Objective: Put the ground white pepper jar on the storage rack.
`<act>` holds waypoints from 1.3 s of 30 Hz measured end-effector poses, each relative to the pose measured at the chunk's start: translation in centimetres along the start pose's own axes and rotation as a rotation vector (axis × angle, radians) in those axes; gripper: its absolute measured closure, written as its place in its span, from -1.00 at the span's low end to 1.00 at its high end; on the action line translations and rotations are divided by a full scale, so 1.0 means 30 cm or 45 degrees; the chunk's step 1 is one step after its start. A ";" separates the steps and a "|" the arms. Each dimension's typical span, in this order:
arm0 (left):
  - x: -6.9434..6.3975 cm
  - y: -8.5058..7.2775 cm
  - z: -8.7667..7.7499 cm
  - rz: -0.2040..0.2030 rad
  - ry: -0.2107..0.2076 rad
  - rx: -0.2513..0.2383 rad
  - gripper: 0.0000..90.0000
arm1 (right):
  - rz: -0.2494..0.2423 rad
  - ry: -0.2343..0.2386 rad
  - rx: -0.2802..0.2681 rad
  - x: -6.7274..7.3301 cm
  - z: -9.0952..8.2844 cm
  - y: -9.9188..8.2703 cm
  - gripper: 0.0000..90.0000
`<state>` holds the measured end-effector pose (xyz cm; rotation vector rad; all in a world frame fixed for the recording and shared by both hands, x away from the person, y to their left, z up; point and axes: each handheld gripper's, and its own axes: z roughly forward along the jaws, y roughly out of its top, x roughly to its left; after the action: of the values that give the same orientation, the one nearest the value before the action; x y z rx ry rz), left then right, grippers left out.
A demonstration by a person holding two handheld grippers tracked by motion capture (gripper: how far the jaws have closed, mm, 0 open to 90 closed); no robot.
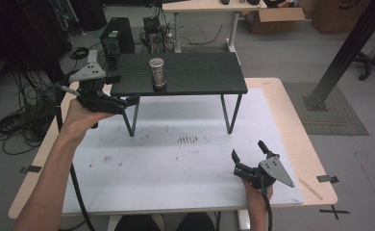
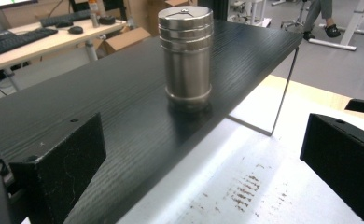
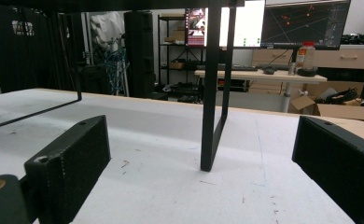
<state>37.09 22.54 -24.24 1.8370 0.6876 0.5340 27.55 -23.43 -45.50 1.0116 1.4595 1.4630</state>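
— Steel canister (image 1: 157,73), ridged lid on, stands upright on the black shelf (image 1: 200,79), untouched?

— Yes. The left gripper (image 1: 128,102) is at the shelf's left front corner, jaws apart, well short of it; the grasp is all still to do.

— And the right gripper (image 1: 248,155)?

— Low over the white table (image 1: 176,168), jaws apart, holding nothing. Only the shelf's edge lies between the left jaws and the canister.

Cardboard boxes (image 1: 277,19) on the floor, light desk (image 1: 209,6) behind, black tower (image 1: 118,34) beside cables

Grey floor (image 1: 281,57) — desk (image 1: 200,6), cardboard boxes (image 1: 272,19).
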 end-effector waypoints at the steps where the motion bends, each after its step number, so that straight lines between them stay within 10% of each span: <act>1: -0.002 -0.006 -0.007 0.007 0.001 -0.002 -0.99 | 0.001 0.000 0.000 0.000 0.000 0.000 -0.92; 39: 0.035 -0.452 -0.201 -0.127 0.175 -0.089 -0.99 | -0.002 -0.001 -0.001 0.000 0.000 0.000 -0.91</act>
<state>31.15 31.16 -34.81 1.7031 0.8384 0.6149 27.54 -23.42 -45.50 1.0101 1.4586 1.4617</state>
